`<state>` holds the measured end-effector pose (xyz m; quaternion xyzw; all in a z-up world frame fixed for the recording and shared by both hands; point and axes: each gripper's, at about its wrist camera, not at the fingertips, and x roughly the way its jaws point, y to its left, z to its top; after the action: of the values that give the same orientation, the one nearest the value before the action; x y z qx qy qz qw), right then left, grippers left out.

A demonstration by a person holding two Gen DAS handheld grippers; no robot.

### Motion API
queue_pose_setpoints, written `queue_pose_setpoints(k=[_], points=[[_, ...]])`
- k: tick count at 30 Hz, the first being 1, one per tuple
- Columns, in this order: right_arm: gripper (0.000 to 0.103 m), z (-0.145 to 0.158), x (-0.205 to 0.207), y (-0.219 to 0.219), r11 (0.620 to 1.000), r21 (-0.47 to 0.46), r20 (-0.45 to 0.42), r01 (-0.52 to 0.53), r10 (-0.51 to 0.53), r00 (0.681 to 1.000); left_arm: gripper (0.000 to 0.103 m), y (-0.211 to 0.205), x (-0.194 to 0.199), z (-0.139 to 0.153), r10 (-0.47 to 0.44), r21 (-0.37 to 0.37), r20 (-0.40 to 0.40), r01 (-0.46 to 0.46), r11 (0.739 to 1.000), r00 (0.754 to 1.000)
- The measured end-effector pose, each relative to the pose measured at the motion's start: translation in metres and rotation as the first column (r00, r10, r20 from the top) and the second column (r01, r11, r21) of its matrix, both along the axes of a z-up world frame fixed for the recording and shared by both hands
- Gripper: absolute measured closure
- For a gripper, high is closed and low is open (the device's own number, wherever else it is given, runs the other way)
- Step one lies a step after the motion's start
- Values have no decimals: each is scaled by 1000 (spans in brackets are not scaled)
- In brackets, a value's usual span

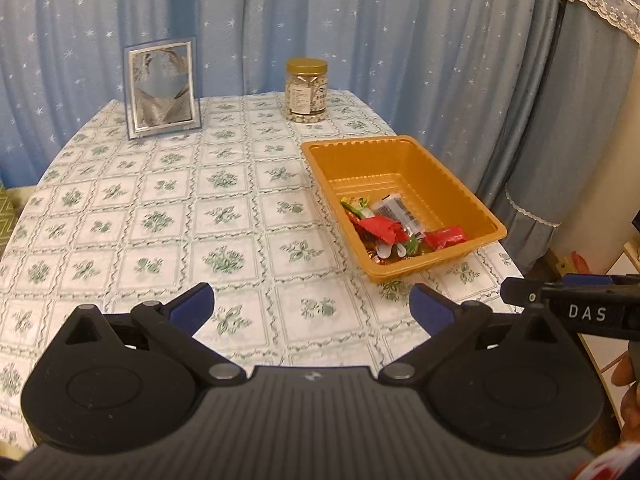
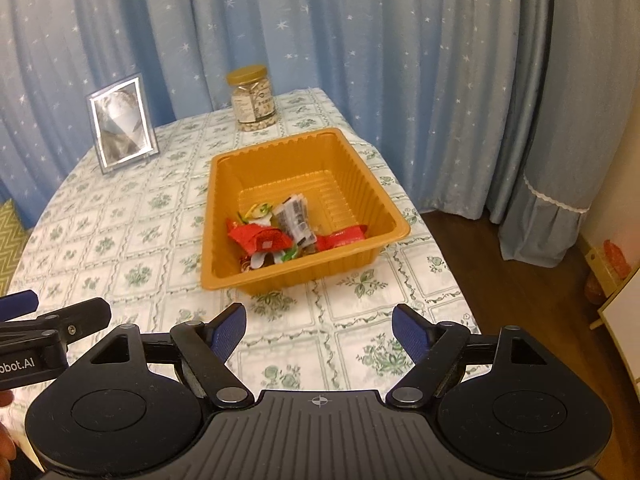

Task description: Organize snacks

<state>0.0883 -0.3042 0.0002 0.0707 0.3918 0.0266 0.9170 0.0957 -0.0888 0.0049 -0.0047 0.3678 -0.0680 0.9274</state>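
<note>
While both tools hang tilted down over the near edge of the table, the left gripper has its blue pads spread wide with nothing between them. Beside it on the right, the right gripper is likewise parted and empty — pads clear of all items. Beyond and apart from both sits the orange tray, on the right part of the tablecloth; the snacks — red, white and green wrappers — lie heaped in its near half. At the far edge stand a jar and a picture frame.
</note>
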Motion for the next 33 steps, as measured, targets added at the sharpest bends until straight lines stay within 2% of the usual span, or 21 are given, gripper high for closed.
queue_pose_setpoints(k=[4,13,33], points=[[23,8,-12,4,1000,-6,14,-9,9,1000,0,7,-13,8,31,-21,12,-31,999,999],[23,23,-32,14,1000,-18,48,-22,23,999,0,9,-36,23,50,-5,42,-50,999,998],[23,35,-43,11,999,-44,87,-11,15,996,0,5,-45,34,38,1,76,-38,999,996]])
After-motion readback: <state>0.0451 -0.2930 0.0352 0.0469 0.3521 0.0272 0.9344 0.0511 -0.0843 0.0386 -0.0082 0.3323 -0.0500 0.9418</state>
